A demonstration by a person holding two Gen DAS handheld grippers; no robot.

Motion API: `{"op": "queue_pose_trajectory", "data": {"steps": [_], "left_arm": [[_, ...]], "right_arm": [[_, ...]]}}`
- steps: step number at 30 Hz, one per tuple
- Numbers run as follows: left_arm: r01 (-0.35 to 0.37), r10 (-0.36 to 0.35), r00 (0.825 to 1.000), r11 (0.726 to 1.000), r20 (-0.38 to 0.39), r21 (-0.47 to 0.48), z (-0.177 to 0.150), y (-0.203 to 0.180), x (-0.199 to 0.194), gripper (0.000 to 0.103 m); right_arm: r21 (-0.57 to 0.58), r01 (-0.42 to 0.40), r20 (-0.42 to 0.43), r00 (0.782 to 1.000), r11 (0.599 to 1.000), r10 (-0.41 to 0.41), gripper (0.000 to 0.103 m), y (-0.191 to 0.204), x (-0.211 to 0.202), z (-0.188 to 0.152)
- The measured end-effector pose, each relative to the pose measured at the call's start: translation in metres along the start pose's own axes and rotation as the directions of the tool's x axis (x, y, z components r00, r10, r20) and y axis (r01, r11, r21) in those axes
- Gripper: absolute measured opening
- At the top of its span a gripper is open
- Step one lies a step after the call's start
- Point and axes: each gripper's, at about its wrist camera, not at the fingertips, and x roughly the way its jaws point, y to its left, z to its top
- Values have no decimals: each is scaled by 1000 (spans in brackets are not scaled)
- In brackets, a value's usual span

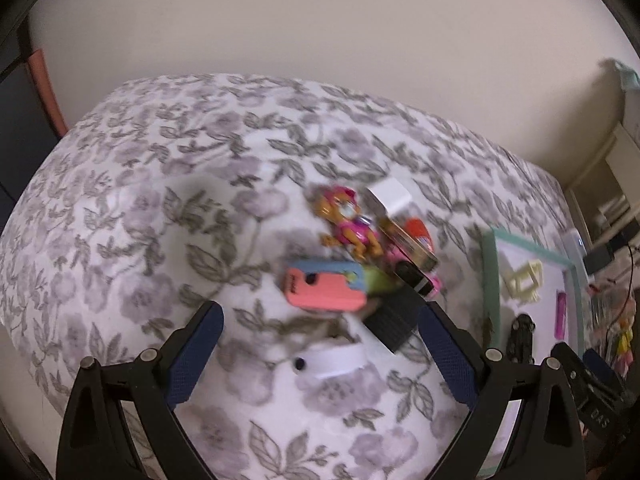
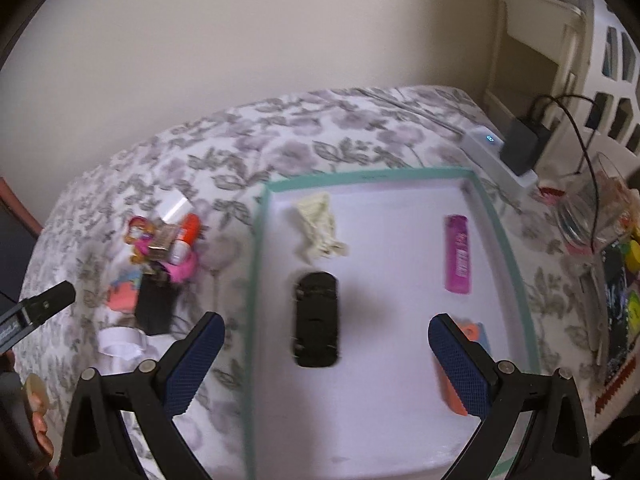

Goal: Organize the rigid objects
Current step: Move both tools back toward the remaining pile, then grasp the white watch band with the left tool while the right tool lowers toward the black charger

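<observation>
Both grippers hang over the floral bedspread with jaws spread wide and nothing between them. The left gripper is above a heap of small things: a pink case, a black block, a toy pup figure and a white strip. To the right, the right gripper is over the teal-rimmed tray, where a black toy car, a purple lighter and a cream clip lie apart
</observation>
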Motion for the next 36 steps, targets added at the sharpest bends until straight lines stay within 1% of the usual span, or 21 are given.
{"op": "queue_pose_trajectory", "data": {"steps": [5, 10, 14, 18, 21, 24, 27, 31, 33, 34, 35, 36], "left_arm": [[-9, 8, 1000, 999, -8, -39, 7, 17, 2, 98], [-37, 34, 999, 996, -36, -77, 10, 33, 6, 98], [-42, 35, 997, 994, -74, -102, 8, 41, 13, 98], [-39, 27, 993, 994, -112, -105, 3, 42, 22, 98], [-10, -8, 987, 994, -158, -109, -4, 37, 32, 98], [19, -44, 974, 993, -222, -114, -14, 29, 45, 98], [35, -64, 963, 993, -263, -114, -21, 24, 55, 98], [27, -54, 958, 995, -282, -101, -23, 19, 61, 98], [39, -69, 954, 994, -293, -106, -24, 17, 64, 97], [46, -77, 951, 993, -298, -108, -25, 16, 65, 94], [54, -84, 949, 993, -304, -108, -26, 14, 66, 87], [56, -86, 948, 993, -308, -105, -26, 13, 68, 84]], "right_arm": [[-8, -47, 25, 999, 999, 47, 103, 20, -4, 1], [-54, -92, 24, 995, 994, 93, 103, 46, -2, 1], [-77, -122, 10, 992, 989, 123, 103, 69, 4, 0], [-119, -125, -18, 992, 985, 124, 103, 90, 14, -5], [-143, -117, -40, 993, 983, 112, 103, 99, 22, -10], [-152, -107, -49, 994, 983, 101, 102, 101, 26, -12], [-142, -92, -52, 995, 986, 86, 101, 98, 29, -12], [-104, -76, -52, 996, 992, 71, 96, 88, 33, -9], [-83, -76, -46, 996, 994, 72, 95, 83, 32, -6], [-76, -78, -44, 996, 994, 74, 94, 82, 32, -5], [-70, -82, -42, 996, 994, 79, 93, 81, 32, -3], [-66, -85, -42, 996, 994, 83, 93, 81, 32, -2]]}}
